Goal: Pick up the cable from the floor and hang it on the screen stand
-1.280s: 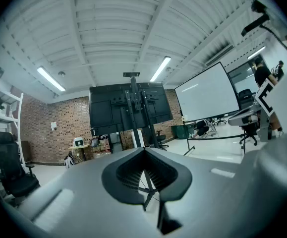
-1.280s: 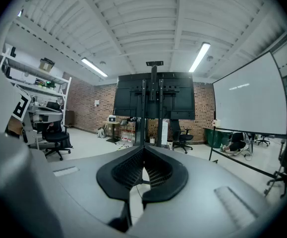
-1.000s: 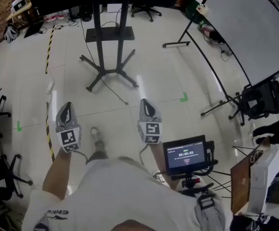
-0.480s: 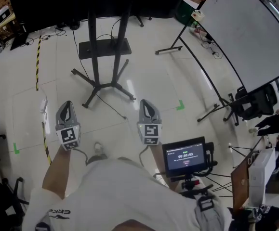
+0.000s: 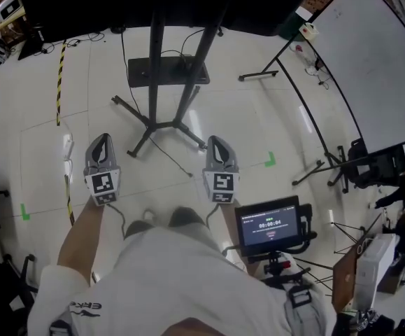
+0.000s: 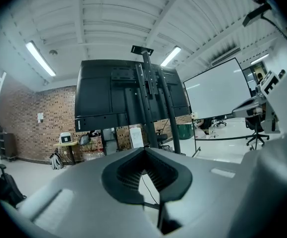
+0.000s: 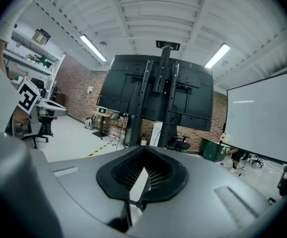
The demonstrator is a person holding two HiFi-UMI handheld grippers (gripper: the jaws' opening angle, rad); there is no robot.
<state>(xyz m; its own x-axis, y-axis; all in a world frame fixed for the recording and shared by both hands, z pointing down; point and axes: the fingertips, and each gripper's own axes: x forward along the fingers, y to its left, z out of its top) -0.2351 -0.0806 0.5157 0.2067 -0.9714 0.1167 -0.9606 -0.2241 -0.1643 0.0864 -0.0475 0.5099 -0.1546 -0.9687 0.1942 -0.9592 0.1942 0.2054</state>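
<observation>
The black screen stand rises ahead of me, its legs spread on the pale tiled floor. A thin black cable trails from the stand's base across the tiles, ending between my two grippers. My left gripper is held level at the left, shut with nothing in it. My right gripper hangs just right of the cable's end, also shut and empty. Both gripper views look past closed jaws at the back of the screen stand. A sliver of floor with a thin dark line shows in the left jaw gap.
A whiteboard on a wheeled frame stands at the right, a black chair beside it. Yellow-black tape and a white power strip lie at the left. A small monitor on a tripod sits by my right side.
The stand and its screen have come closer and larger in the head view. Both grippers stay shut and level, now a little lower in the picture.
</observation>
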